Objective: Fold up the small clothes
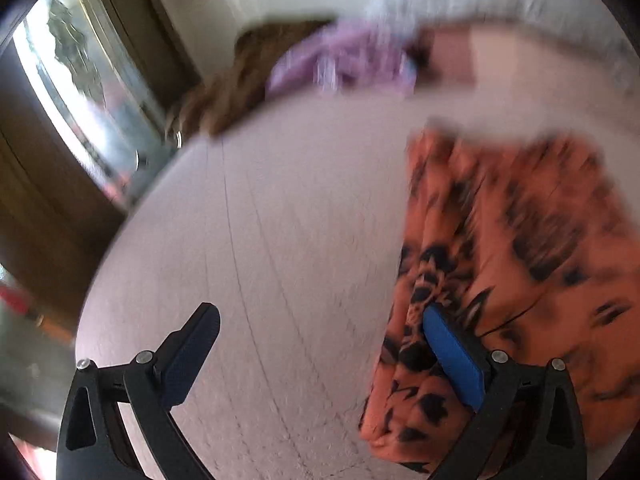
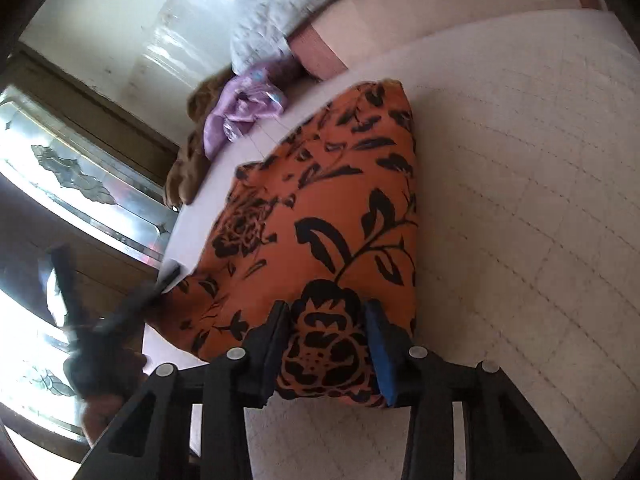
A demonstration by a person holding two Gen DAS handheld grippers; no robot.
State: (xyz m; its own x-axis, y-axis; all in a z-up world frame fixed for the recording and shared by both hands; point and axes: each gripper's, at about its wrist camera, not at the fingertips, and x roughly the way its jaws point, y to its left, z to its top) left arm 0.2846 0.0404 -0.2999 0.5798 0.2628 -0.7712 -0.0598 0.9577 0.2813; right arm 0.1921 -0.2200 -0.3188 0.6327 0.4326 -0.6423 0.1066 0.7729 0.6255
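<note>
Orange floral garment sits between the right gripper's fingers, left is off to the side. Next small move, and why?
Probably close the right gripper on the near edge of the orange floral garment. That edge already sits between its fingers, though whether the pads press it is unclear. The left gripper is wide open over the pink quilted mat, holding nothing, so one firm pinch should come before any fold.

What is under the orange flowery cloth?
The orange flowery cloth lies folded on a pale quilted bed cover, which shows all around it. Whatever sits directly beneath the cloth is covered, so that part cannot be seen.
</note>
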